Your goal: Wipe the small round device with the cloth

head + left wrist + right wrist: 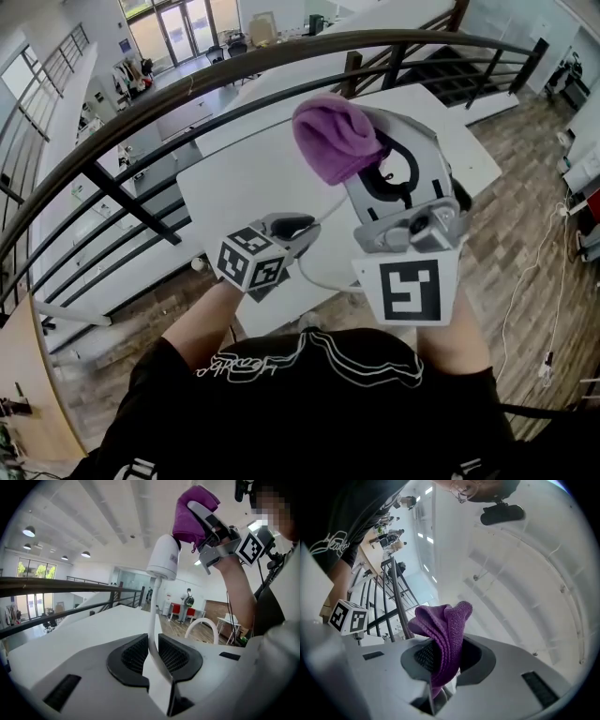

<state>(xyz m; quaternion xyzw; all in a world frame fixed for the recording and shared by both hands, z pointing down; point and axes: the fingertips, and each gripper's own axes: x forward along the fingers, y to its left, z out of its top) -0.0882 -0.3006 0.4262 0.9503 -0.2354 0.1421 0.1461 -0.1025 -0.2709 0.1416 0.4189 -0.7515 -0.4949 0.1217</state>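
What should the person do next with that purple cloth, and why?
Probably press the purple cloth onto the small round device and rub its shell. The right gripper is shut on the cloth, close beside the device's top, while the left gripper clamps the white cord below it.

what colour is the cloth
Purple. The cloth shows best in the right gripper view.

My right gripper (443, 663) has its jaws clamped on the purple cloth (445, 620), which bunches up above them. Off to the left I see a marker cube (347, 617) beside dark railing bars (396, 597), with pale ceiling behind.
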